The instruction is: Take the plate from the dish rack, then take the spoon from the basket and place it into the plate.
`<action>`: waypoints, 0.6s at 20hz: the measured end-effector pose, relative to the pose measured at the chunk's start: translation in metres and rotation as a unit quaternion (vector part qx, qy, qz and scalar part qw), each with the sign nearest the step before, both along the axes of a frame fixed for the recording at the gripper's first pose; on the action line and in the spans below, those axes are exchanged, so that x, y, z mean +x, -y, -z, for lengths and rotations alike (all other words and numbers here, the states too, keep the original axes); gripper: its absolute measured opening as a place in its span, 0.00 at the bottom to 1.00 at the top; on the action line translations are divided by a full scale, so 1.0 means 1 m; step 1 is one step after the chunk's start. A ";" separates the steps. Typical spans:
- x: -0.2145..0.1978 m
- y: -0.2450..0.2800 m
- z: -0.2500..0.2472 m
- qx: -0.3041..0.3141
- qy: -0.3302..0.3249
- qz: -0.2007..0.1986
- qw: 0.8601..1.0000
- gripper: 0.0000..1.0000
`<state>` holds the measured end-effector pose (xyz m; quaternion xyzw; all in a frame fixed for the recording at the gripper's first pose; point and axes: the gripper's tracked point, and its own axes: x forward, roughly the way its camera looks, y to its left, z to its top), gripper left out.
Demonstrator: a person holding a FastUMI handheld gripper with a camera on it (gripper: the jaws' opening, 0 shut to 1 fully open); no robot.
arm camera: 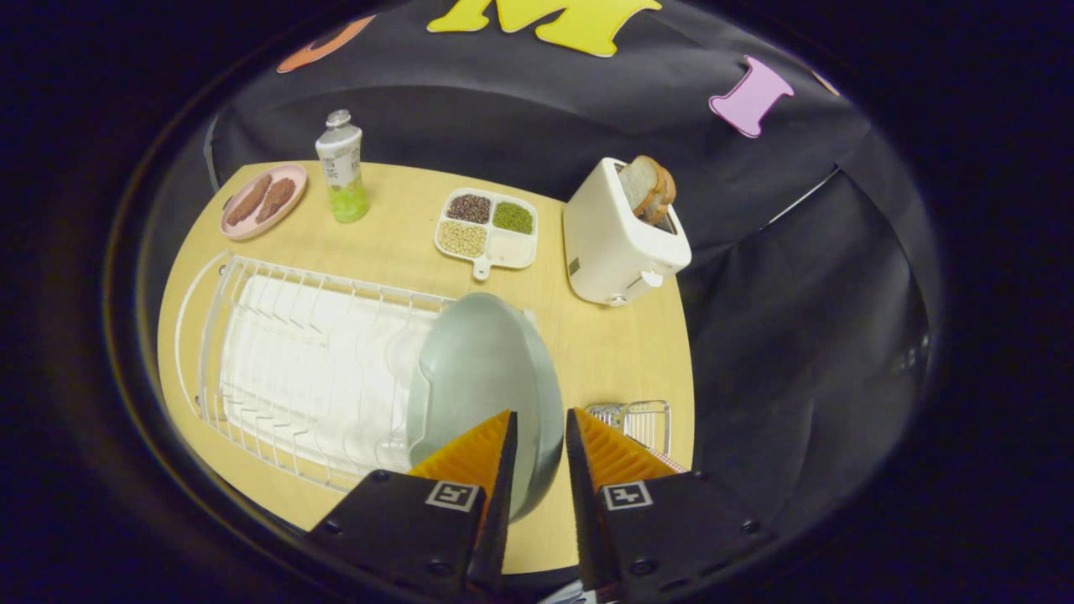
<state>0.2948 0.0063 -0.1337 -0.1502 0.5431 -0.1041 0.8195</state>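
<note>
A pale green plate [482, 369] stands on edge at the right end of the white wire dish rack [277, 361]. Its near rim runs into the narrow gap between my two orange fingers. My gripper [541, 413] is shut on that rim, one finger on each face of the plate. A small wire basket [644, 424] sits on the table just right of the right finger, partly hidden behind it. I cannot make out what lies in the basket.
On the round wooden table [612, 352], a white toaster [617, 239] with bread slices [650, 191] stands beyond the plate. A divided tray of grains [487, 226], a bottle [342, 168] and a pink plate of food [260, 201] sit further back.
</note>
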 end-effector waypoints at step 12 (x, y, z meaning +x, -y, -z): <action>-0.005 -0.020 -0.023 -0.062 0.051 0.048 0.996 0.16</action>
